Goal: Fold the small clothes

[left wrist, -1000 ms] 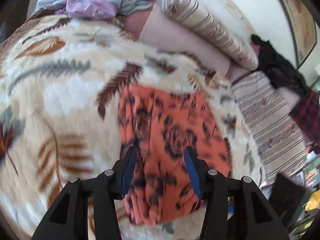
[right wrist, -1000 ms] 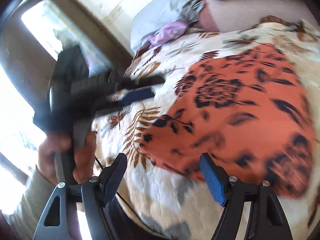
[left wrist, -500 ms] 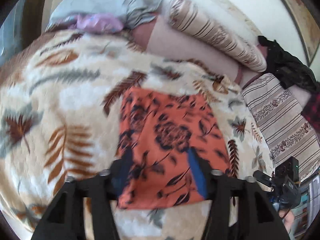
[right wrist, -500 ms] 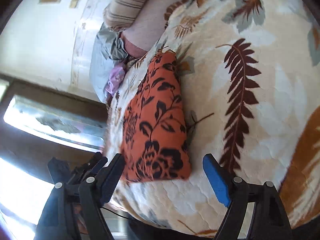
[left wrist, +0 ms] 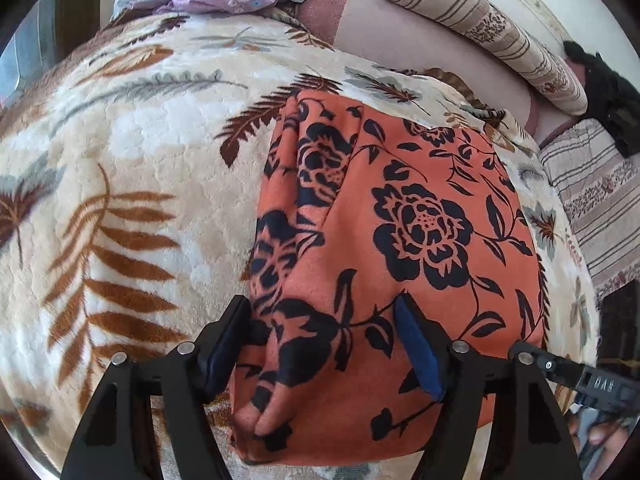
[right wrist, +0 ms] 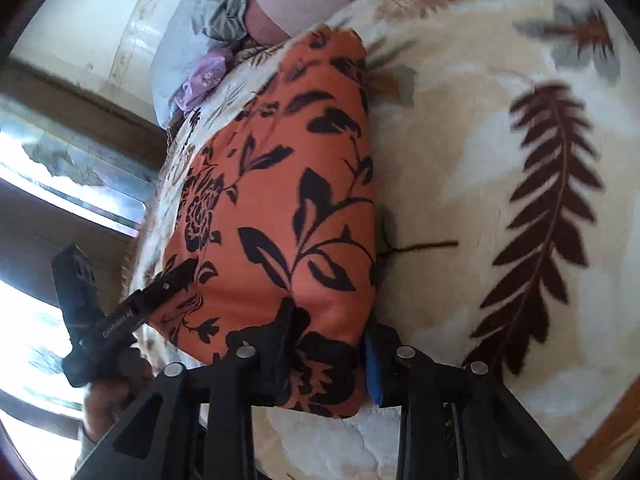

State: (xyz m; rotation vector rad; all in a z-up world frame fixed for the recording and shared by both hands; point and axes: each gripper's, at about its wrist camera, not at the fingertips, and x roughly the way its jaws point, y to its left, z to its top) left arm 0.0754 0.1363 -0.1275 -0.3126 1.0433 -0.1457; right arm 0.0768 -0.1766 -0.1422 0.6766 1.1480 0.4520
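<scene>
Two tools work on one orange flowered garment (left wrist: 400, 248), which lies partly folded on the leaf-patterned blanket (left wrist: 132, 168) of a bed, its long fold edge bunched into soft ridges on the left in the left wrist view. Right tool (right wrist: 332, 354): jaws closing on the near corner of the garment, with a thick roll of cloth between the pads; the grip looks made, though the blue pad is half hidden behind the fabric. Left tool (left wrist: 320, 344): jaws opening, standing astride the near hem, the pads clear of the cloth and holding nothing.

Risk, as judged from this moment: the right tool has gathered several layers in a bulge, so a lift may drag the lower layers along and undo the fold already made, or the plush blanket may be pinched in with the hem. With the left tool free, nothing pins the other side; a pull from the right alone could skew the garment or slide it toward the bed's edge.

Pose: both tools point steeply down toward the bed. The right one is rolled, so that the bed appears tipped in its view. The hand (right wrist: 106, 400) carrying the left tool shows at the lower left of the right wrist view, beside the window (right wrist: 60, 184).
</scene>
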